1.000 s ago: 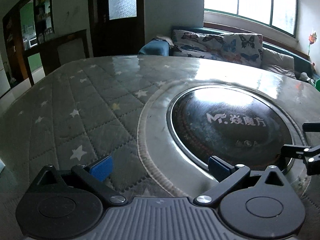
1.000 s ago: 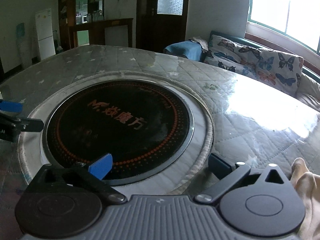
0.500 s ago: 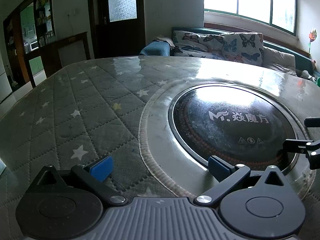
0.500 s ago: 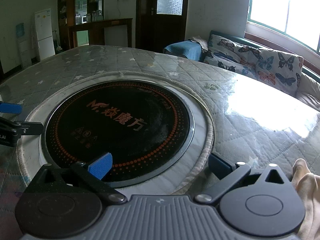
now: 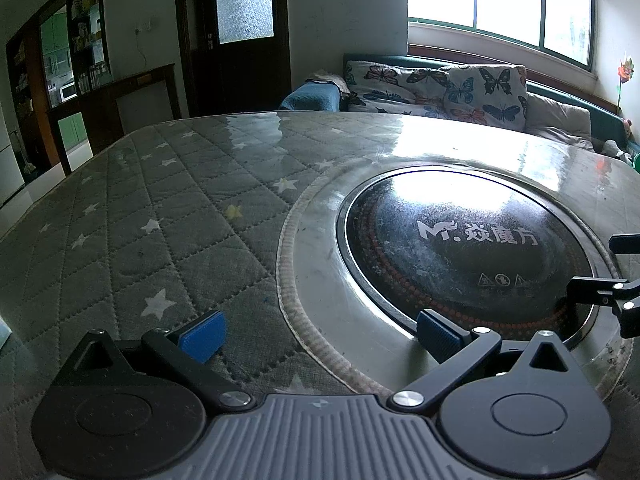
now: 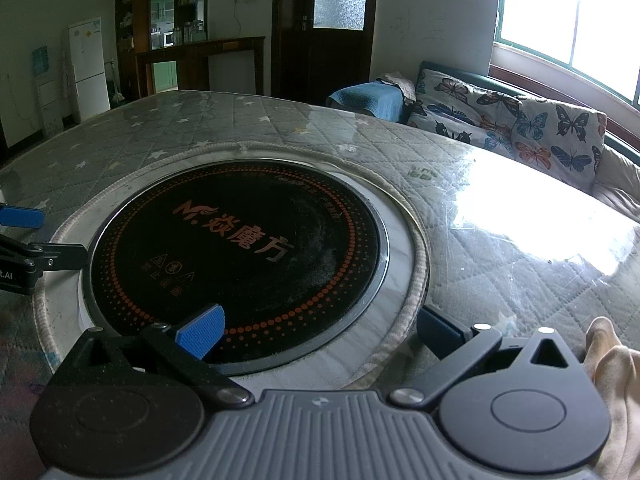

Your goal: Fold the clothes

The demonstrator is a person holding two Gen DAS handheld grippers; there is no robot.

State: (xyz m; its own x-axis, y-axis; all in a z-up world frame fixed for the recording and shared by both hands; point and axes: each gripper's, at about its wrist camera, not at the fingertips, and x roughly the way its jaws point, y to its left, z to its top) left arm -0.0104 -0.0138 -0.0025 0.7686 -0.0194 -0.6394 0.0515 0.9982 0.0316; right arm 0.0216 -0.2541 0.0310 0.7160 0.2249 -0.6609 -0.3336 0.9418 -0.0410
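- Grippers first: the left gripper (image 5: pixel 318 332) hangs low over the near part of the table (image 5: pixel 132 216), jaws spread wide with nothing between them; one blue pad sits over the quilted cover (image 5: pixel 168 240), the other over the steel ring around the hob (image 5: pixel 460 256).
- The right gripper (image 6: pixel 320 330) is likewise spread wide and empty, its left pad over the hob's near rim, its right pad over the cover just outside the ring.
- Each gripper shows at the edge of the other's view: the two are side by side, the hob between them.
- A beige cloth (image 6: pixel 616 384) lies at the table's near right edge, just beside the right gripper's body; only a crumpled corner shows, and neither gripper touches it.
- The hob is a round black glass disc set in the table's middle, printed with an orange logo and a ring of dots.
- The cover is grey-green with white stars, under a glossy sheet that mirrors the window (image 5: pixel 500 4).
- Beyond the far edge stands a sofa (image 6: pixel 520 128) with butterfly cushions and a blue cloth over its arm.
- Farther off are a dark door (image 6: pixel 324 28), a wooden shelf unit and a white fridge (image 6: pixel 88 68).
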